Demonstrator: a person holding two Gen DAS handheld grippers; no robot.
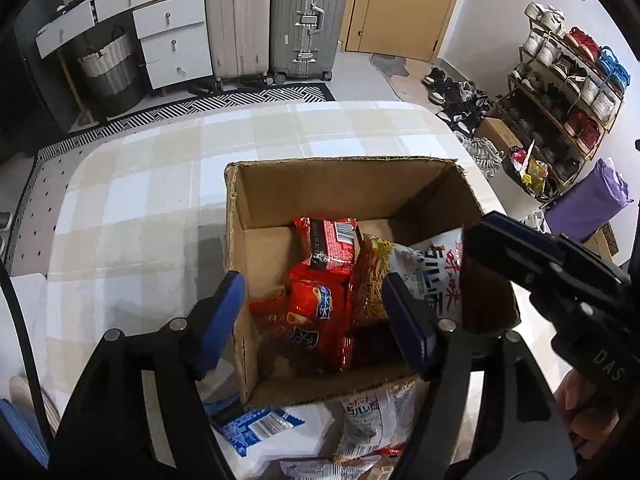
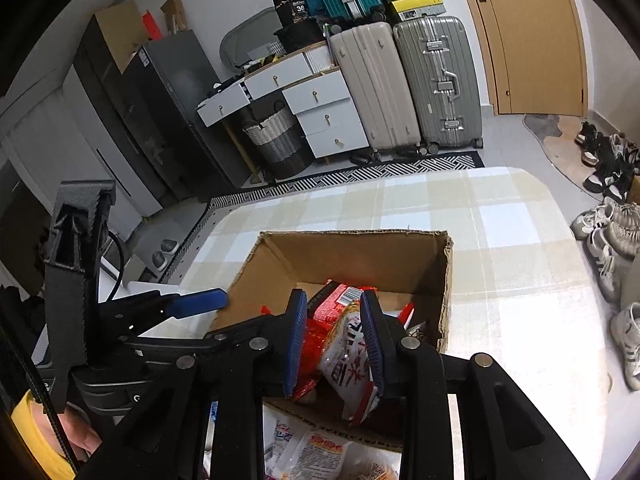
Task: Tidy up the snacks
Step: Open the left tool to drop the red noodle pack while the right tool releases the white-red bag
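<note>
Crinkly foil-and-plastic film made up every snack packet in view, so each was judged light, soft, slippery and easily crushed. The cardboard box (image 1: 344, 184) stood on the checked table (image 1: 140, 200) and already contained several red packets (image 1: 320, 304). More packets (image 1: 372, 420) lay on the table against the near wall of the box. The right gripper (image 2: 334, 340) pinched a white packet with red print (image 2: 346, 344) between its fingers, above the box interior. The left gripper (image 1: 316, 320) hung over the near left corner of the box, fingers spread with nothing between them. A loose packet was best taken by a sealed edge or flat corner, where the film would bunch rather than slide and the contents would escape pressure.
</note>
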